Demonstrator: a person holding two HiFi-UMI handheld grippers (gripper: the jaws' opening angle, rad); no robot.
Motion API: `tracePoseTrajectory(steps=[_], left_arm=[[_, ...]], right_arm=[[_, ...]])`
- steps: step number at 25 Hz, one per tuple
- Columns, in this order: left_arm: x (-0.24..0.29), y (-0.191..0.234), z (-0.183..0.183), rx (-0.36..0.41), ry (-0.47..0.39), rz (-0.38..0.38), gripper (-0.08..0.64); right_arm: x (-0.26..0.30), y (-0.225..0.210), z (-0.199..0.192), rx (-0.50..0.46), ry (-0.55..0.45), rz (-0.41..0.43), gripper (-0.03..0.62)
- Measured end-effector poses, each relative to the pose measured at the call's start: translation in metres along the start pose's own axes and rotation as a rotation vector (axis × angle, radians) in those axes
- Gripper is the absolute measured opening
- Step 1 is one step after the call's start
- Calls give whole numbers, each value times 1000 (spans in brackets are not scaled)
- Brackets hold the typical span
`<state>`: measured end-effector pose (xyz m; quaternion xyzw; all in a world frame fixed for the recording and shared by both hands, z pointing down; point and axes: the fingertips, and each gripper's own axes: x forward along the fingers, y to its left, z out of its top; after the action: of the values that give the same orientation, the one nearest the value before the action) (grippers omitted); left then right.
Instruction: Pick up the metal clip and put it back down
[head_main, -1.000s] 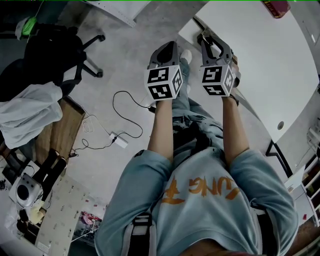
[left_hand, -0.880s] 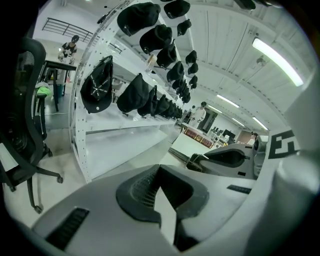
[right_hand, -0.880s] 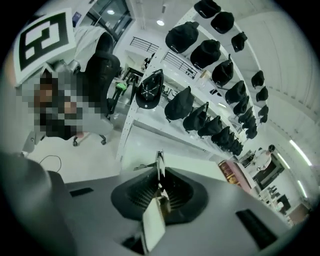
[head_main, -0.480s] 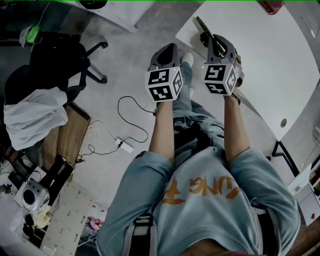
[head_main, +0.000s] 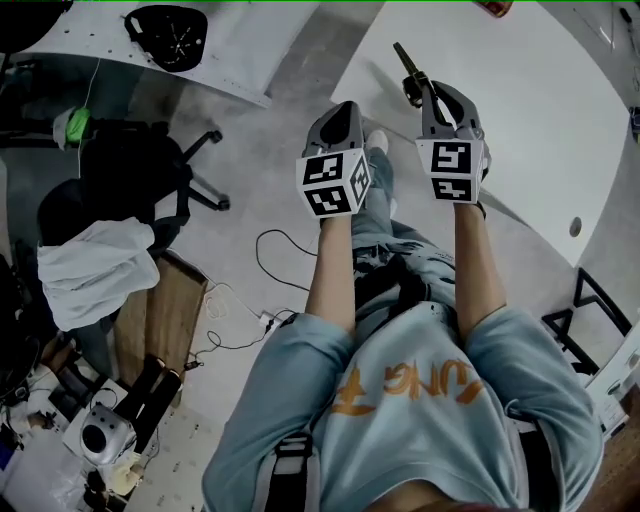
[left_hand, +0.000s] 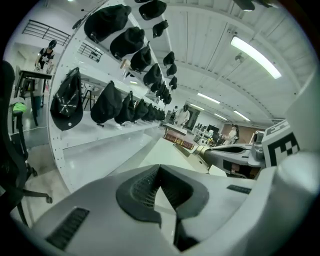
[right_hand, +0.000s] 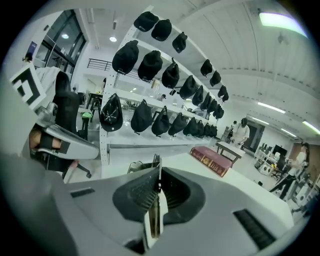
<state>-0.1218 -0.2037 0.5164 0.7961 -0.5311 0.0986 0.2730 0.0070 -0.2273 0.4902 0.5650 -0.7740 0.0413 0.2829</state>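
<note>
One left tool (head_main: 343, 110), one right tool (head_main: 431, 88), one metal clip (head_main: 405, 62), one red book (right_hand: 212, 159), one office chair (head_main: 150, 160).

The right gripper (head_main: 428, 88) stood over the table (head_main: 540, 110) edge, the metal clip (head_main: 408, 68) seemingly between its jaws. The left gripper (head_main: 343, 108) hung just left of it, above the floor (head_main: 250, 200).

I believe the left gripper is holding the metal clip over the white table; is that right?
No: it is the right gripper that holds the metal clip over the white table, as the right gripper view shows; the left gripper is shut on nothing.
</note>
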Motion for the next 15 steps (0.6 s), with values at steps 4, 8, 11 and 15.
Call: tracePoseTrajectory(steps=[4, 8, 11, 15], left_arm=[[4, -29, 13, 50, -8, -65, 21], [7, -62, 25, 99, -13, -136, 21], [8, -88, 29, 129, -16, -183, 21], [13, -124, 34, 174, -19, -256, 21]], right_arm=[[-21, -25, 2, 65, -26, -55, 31], [-45, -52, 0, 124, -46, -118, 31], [-64, -72, -6, 165, -57, -161, 31], [-91, -102, -17, 213, -66, -238, 31]])
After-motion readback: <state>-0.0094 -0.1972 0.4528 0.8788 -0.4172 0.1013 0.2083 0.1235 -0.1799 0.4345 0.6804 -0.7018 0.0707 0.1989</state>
